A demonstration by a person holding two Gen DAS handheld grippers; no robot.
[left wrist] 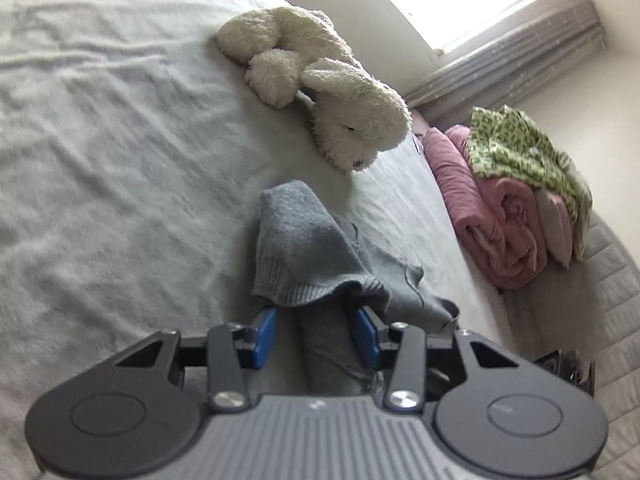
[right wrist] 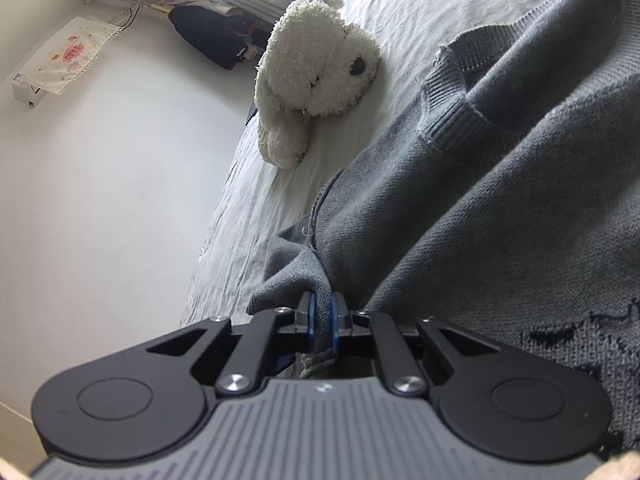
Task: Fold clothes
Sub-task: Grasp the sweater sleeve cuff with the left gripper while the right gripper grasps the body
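A grey knit sweater (left wrist: 304,240) lies bunched on the pale bed sheet (left wrist: 100,140). Its ribbed hem drapes over the tips of my left gripper (left wrist: 316,312), whose blue pads (left wrist: 266,336) stand wide apart with a fold of fabric lying loosely between them; the fingertips are hidden under the cloth. In the right wrist view the same sweater (right wrist: 480,200) fills the right side, with a dark knitted pattern at the lower right. My right gripper (right wrist: 322,312) is shut on a seam edge of it, the blue pads pinching the cloth.
A white plush dog (left wrist: 332,92) (right wrist: 316,64) lies on the bed beyond the sweater. Rolled pink bedding (left wrist: 492,216) with a green patterned cloth (left wrist: 516,148) on top sits off the bed's far side. The bed's edge meets a white wall (right wrist: 120,160).
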